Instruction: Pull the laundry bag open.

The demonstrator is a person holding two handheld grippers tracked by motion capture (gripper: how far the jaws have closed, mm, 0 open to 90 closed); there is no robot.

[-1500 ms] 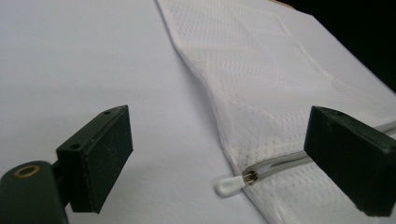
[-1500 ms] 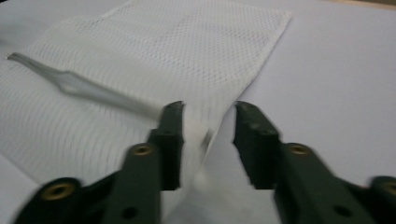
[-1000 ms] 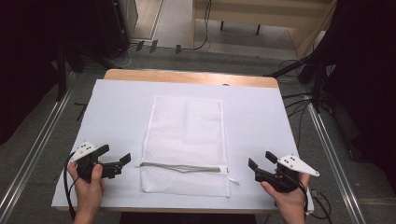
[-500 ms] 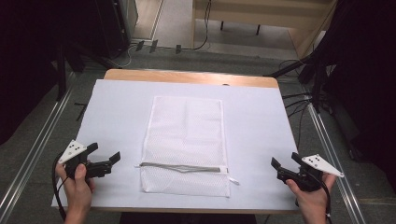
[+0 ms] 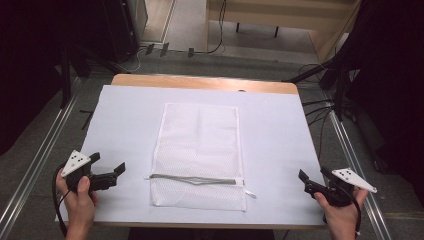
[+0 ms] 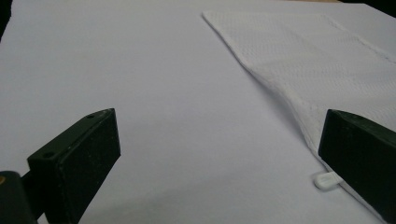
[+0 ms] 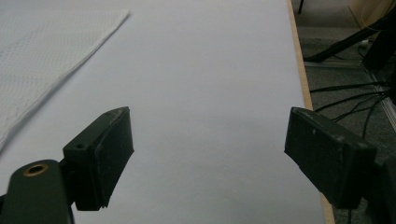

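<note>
We note the white mesh bag lying flat mid-sheet on the table, zipper shut across its near end. Over the last second both hands have drawn outward from the bag: left gripper now well off the bag's left edge, right gripper at the sheet's right margin beyond the bag. Both sets of jaws stand spread, holding nothing. We judge this a retreat to rest, the bag released. No brand, label or legible writing seen.
</note>
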